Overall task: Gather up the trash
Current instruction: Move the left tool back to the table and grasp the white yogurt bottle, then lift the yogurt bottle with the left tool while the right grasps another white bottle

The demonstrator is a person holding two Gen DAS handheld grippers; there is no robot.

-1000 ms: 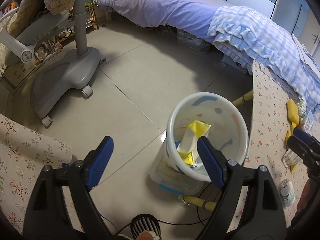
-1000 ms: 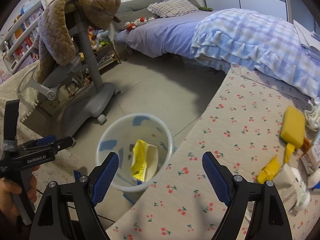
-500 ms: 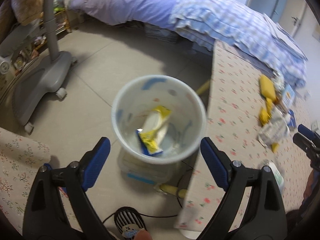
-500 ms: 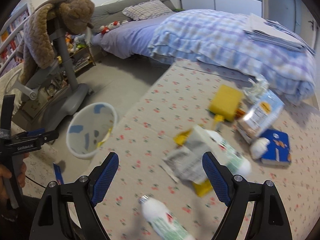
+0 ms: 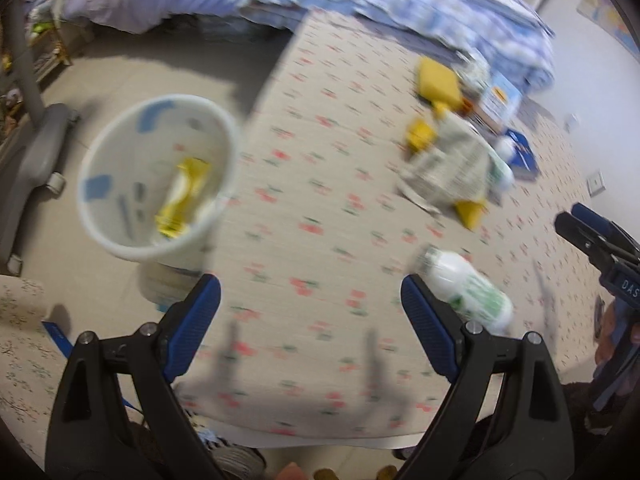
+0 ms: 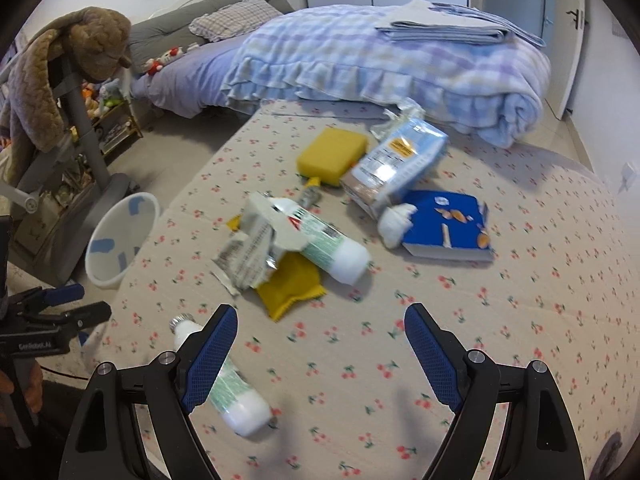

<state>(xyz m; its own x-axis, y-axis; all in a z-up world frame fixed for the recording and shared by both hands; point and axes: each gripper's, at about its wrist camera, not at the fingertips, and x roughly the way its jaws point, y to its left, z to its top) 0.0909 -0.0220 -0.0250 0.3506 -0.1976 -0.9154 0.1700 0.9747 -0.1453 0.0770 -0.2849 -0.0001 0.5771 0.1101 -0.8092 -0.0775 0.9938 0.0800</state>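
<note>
Grippers, left (image 5: 310, 312) and right (image 6: 320, 344), gape wide, empty, above smooth plastic bottle (image 6: 224, 390) on cherry-print tablecloth (image 6: 520, 300).

Left hand-held gripper (image 5: 310, 312), a second ago over the floor with the white bin (image 5: 160, 178) between its open fingers, has swung right: now over the cherry-print counter (image 5: 340, 184), bin off to its left beyond the counter's left edge. A white bottle (image 5: 466, 288) has come in beside its right finger.

Right hand-held gripper (image 6: 320, 344) has swung from the counter's left edge to face the far pile: crumpled wrapper (image 6: 256, 248), long white bottle (image 6: 324, 240), yellow sponge (image 6: 332, 156), blue book (image 6: 448, 226). Bin (image 6: 120, 240) now sits far left in its view.
</note>
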